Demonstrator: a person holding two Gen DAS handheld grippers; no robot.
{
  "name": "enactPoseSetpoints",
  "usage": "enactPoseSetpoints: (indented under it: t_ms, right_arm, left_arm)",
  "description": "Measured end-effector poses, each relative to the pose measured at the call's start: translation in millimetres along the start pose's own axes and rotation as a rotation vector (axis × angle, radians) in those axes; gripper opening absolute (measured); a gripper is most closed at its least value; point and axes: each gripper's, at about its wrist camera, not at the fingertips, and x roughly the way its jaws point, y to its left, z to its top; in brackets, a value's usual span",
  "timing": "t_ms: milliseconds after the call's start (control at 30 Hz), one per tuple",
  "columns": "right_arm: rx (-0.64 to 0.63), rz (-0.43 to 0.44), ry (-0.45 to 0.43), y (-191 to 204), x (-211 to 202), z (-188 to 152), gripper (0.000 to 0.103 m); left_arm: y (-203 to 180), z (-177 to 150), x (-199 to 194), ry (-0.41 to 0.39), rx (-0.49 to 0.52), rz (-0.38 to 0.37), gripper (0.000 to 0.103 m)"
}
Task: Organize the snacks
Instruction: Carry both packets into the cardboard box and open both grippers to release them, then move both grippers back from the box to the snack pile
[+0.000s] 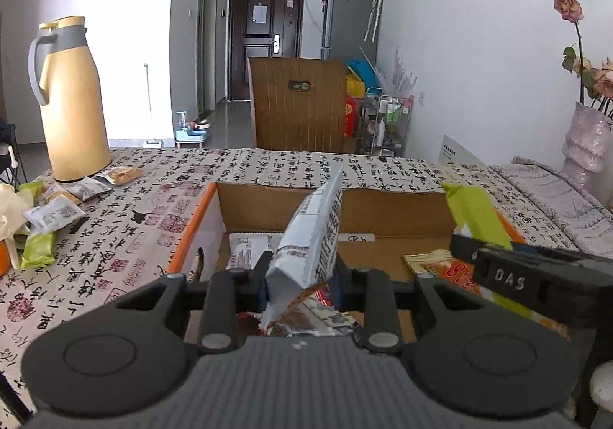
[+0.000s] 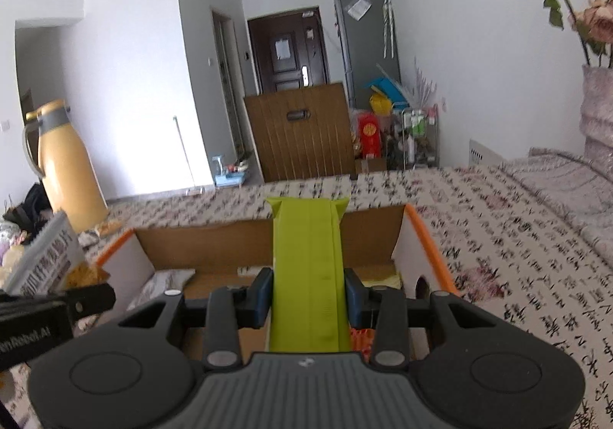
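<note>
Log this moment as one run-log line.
left gripper: holds white packet | right gripper: holds green packet | both over box | loose snacks remain

- We cannot read the white packet (image 1: 310, 237) print; the left gripper (image 1: 300, 285) hides its lower end.
- The tablecloth (image 2: 517, 237) characters are blurred in the right wrist view.
- The cardboard box (image 1: 329, 208) near wall lies hidden behind both grippers.
- The picture edge crops the vase (image 2: 597, 115).

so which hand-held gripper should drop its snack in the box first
Probably right: its green packet hangs upright over the cardboard box. The left hand-held gripper's white packet also hangs over it, but tilted.
</note>
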Motion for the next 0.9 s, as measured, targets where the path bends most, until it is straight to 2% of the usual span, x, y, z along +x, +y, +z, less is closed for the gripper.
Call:
enactPoseSetpoints:
  t_ms: [33,67,100,133,167,200,233,267,300,333,900]
  right_arm:
    - [0.004,0.003,0.009,-1,1,-1,0.039]
    - [0.01,-0.001,0.012,-3,2,-1,0.042]
    - [0.016,-0.008,0.009,-4,1,-2,0.047]
    - [0.026,-0.011,0.006,-6,0,-1,0.061]
    - [0.037,-0.02,-0.005,-8,-3,-1,0.074]
    - [0.048,-0.033,-0.019,-11,-6,-1,0.079]
    - [0.057,-0.044,-0.031,-11,-10,-1,0.087]
    - [0.065,-0.051,-0.04,-13,-14,-1,0.093]
    - [0.074,-0.054,-0.047,-15,-17,-1,0.097]
    - [0.085,-0.056,-0.052,-18,-20,0,0.103]
    - [0.08,-0.046,-0.103,-18,-33,4,0.103]
  left_arm:
    - [1,-1,-2,-0.004,-0.004,-0.008,0.031]
    - [1,-2,-3,-0.011,-0.007,-0.012,0.038]
    - [1,-2,-5,-0.02,-0.008,-0.01,0.049]
    - [2,-2,-8,-0.031,-0.011,-0.002,0.056]
    - [2,-2,-9,-0.04,-0.013,0.008,0.07]
    - [2,-3,-12,-0.049,-0.015,0.02,0.083]
    - [2,-3,-15,-0.058,-0.019,0.032,0.088]
    - [2,-3,-18,-0.067,-0.026,0.04,0.098]
    - [4,-2,-20,-0.075,-0.033,0.043,0.103]
    - [5,-2,-22,-0.084,-0.039,0.052,0.103]
    - [9,3,-23,-0.054,-0.073,0.064,0.103]
